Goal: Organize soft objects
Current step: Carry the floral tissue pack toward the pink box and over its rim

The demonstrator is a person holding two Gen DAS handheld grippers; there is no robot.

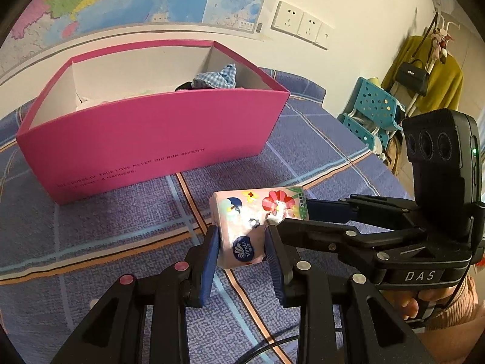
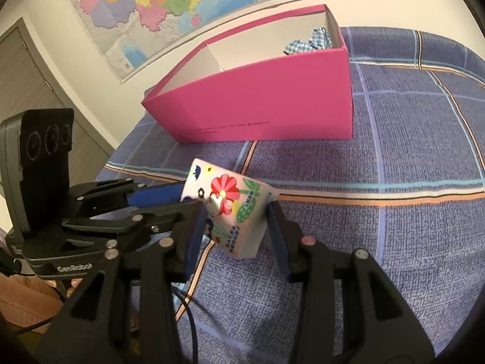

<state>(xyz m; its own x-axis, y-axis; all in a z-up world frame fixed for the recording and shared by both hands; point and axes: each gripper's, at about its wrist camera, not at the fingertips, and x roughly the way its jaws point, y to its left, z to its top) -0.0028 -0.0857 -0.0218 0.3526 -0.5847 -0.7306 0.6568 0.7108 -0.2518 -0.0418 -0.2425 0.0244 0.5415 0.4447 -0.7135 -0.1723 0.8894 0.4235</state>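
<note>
even indoor light, soft shadows, strong fisheye bending, dark corners, slight blur.

Glossy plastic-wrapped tissue pack (image 1: 256, 227), matt cardboard box (image 1: 157, 133), woven cloth (image 1: 91, 227)

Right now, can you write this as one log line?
left gripper: shut on tissue pack | right gripper: shut on tissue pack | pack: off the bed | box: open, checked cloth inside

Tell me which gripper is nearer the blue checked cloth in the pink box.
Right, judging by the views. The right gripper clamps the floral tissue pack at its end toward the blue checked cloth; the left gripper clamps the other end.
</note>
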